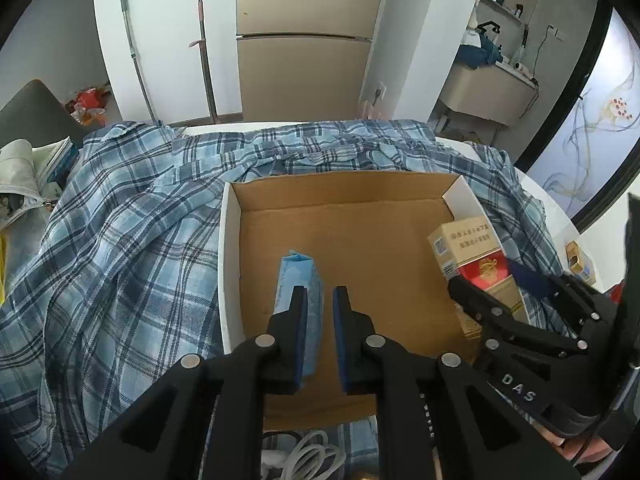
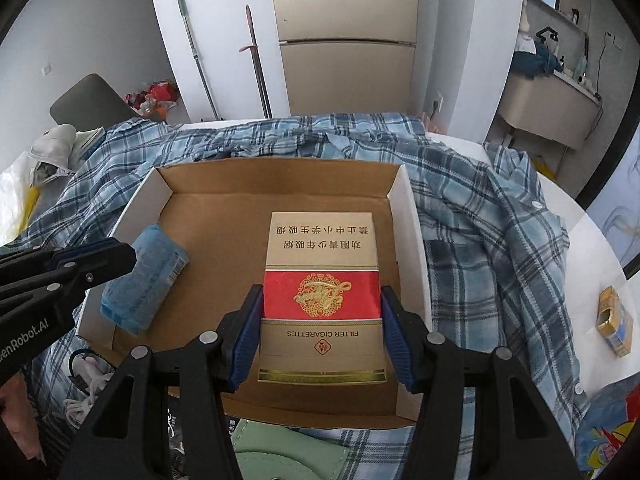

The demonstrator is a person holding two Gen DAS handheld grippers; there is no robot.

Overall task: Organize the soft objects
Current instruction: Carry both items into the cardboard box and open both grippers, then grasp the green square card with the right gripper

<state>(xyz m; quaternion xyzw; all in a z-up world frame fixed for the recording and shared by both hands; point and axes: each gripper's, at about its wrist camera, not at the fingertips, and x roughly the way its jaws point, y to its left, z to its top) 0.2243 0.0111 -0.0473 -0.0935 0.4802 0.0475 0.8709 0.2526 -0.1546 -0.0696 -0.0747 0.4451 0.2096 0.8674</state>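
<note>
Black left tongs, pads nearly pressed together, are seen pinching one edge of a blue tissue pack over the left side of an open cardboard box. Right tongs are clamped on a gold and red cigarette carton, held over the right side of that box. A blue plaid shirt is spread under the box on the white surface; a small gold box lies near the right edge.

Risk: the thin edge grip may let the soft pack slip or twist.

Legible: "FILTER CIGARETTES" on the carton; "DAS" and "enRobot.AI" on the tongs.
</note>
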